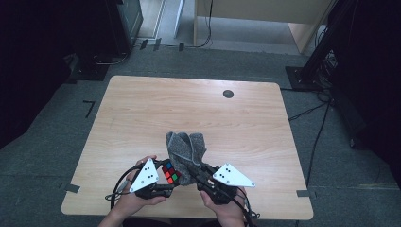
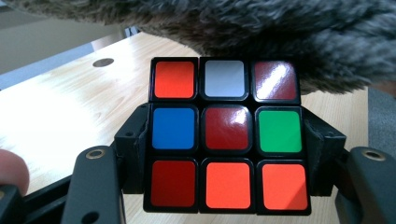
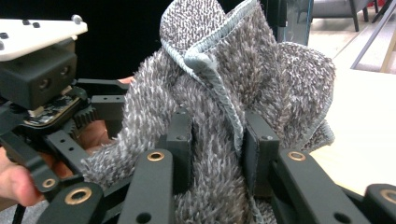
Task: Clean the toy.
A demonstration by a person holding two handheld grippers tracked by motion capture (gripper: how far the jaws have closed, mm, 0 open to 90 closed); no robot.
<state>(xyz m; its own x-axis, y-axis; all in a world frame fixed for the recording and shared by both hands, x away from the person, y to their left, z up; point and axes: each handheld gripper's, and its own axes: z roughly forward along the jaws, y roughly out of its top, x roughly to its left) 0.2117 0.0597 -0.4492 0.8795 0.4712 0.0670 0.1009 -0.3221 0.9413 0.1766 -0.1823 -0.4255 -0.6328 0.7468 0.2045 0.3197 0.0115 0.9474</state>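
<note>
A puzzle cube [image 1: 171,173] with red, orange, blue, green and white stickers sits between the jaws of my left gripper [image 1: 168,182], which is shut on it near the table's front edge. In the left gripper view the cube [image 2: 226,135] faces the camera, with a black pad [image 2: 133,149] pressing each side. A grey fluffy cloth [image 1: 187,153] hangs over and beside the cube. My right gripper [image 1: 201,176] is shut on a bunched fold of this cloth [image 3: 219,107], its pads [image 3: 180,140] squeezing the fabric. The cloth [image 2: 280,32] brushes the cube's top.
The wooden table [image 1: 142,113] stretches away behind the grippers, with a round grey cable hole [image 1: 228,93] near its far edge. Black stands and cables lie on the carpet around it. The person's hands [image 1: 227,213] hold both grippers at the front edge.
</note>
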